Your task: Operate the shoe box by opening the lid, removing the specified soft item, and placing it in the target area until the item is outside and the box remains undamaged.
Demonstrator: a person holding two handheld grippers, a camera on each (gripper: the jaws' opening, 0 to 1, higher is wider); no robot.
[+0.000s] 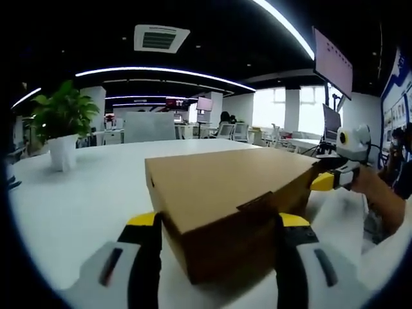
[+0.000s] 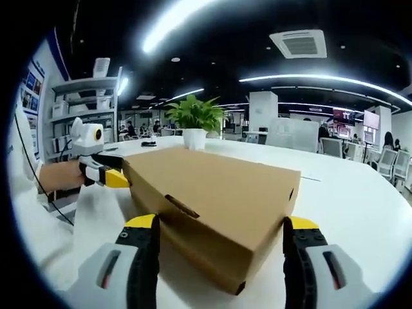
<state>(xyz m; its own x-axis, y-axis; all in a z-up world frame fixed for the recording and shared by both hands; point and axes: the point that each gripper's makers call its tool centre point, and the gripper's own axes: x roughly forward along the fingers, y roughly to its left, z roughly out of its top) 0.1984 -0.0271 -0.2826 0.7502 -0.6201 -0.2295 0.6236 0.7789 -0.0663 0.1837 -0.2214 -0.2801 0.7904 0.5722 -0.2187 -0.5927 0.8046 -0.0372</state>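
Observation:
A closed brown cardboard shoe box (image 1: 219, 180) lies on the white table (image 1: 84, 193). My left gripper (image 1: 217, 219) stands open, its yellow-tipped jaws straddling the box's near end. At the box's far right end, my right gripper (image 1: 335, 179) reaches in with a yellow tip against the cardboard. In the right gripper view, the same box (image 2: 212, 187) sits between the wide-open jaws of my right gripper (image 2: 222, 223). My left gripper (image 2: 103, 174) shows at the box's left end. The lid is down and its contents are hidden.
A potted green plant (image 1: 61, 122) in a white pot stands on the table beyond the box, also visible as the plant (image 2: 195, 119). A person's forearm (image 1: 380, 193) holds the right gripper. Shelves (image 2: 84, 96) line the wall; office chairs (image 2: 386, 161) stand across the table (image 2: 360, 193).

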